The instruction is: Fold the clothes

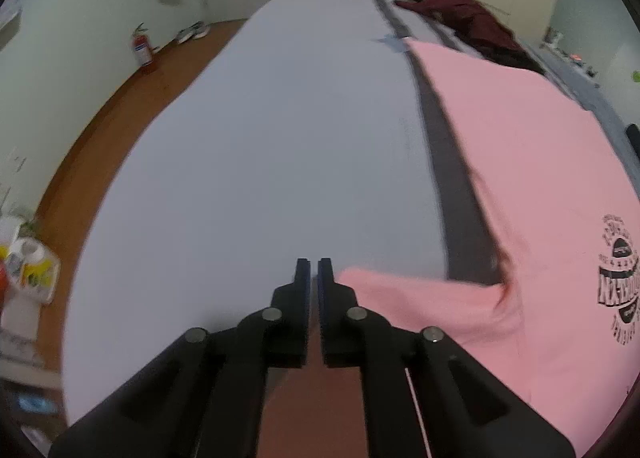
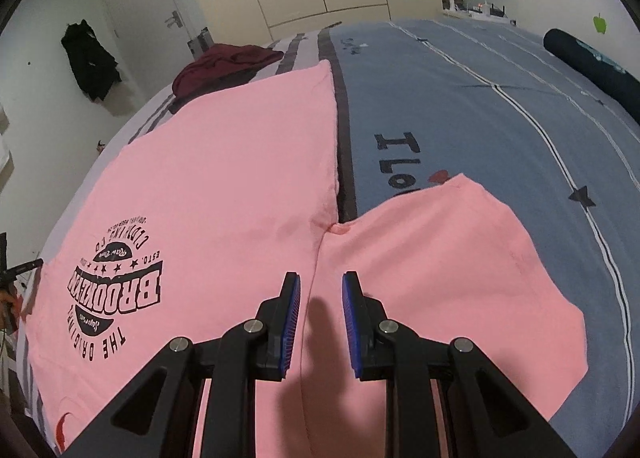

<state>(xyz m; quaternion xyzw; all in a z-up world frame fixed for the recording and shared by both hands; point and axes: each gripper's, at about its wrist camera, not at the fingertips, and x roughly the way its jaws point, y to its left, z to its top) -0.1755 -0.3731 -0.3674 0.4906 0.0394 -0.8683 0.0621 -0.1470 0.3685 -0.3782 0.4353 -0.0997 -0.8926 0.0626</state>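
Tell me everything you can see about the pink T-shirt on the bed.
The pink T-shirt looks like soft cotton and lies spread flat, print up, on the bed. A black round logo with the word BROOKLYN sits on its chest. Both short sleeves lie spread outward. In the right wrist view the right gripper is over the shoulder seam; whether it touches is unclear. A dark red garment lies beyond the hem.

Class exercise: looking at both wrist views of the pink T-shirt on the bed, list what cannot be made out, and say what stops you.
- Left wrist view: the pink T-shirt's print is cut off by the right edge.
- Left wrist view: whether the left gripper pinches the sleeve tip; its fingers hide the spot.
- Right wrist view: the T-shirt's collar, hidden behind the right gripper.
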